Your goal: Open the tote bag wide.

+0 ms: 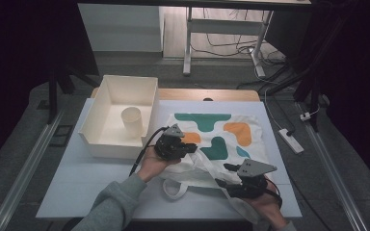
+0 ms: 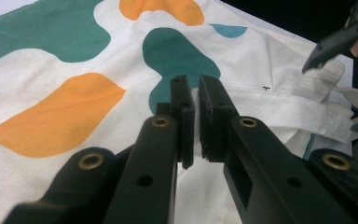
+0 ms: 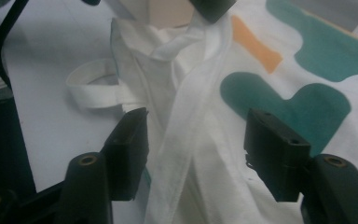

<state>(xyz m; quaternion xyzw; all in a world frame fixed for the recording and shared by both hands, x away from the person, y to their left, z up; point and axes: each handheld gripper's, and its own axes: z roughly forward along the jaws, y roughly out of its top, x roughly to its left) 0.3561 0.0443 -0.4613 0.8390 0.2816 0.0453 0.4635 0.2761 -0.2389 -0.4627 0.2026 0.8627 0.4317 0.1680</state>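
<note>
A white tote bag [image 1: 221, 132] printed with green and orange shapes lies flat on the table. My left gripper [image 1: 191, 147] sits at the bag's left edge, and in the left gripper view [image 2: 196, 98] its jaws are closed together over the cloth [image 2: 51, 70]. In the right gripper view, bag fabric [image 3: 307, 60] is drawn up into a bunch toward that gripper's jaw. My right gripper [image 1: 223, 174] hovers at the bag's near edge, its jaws wide apart [image 3: 196, 126] on either side of a fold and a strap, with the pads off the cloth. A strap loop [image 3: 91, 88] lies on the table.
A cream open box [image 1: 120, 91] stands at the table's back left with a paper cup [image 1: 132, 122] inside. Bare table surface [image 1: 101, 183] lies in front of the box. A power strip [image 1: 290, 139] lies on the floor to the right.
</note>
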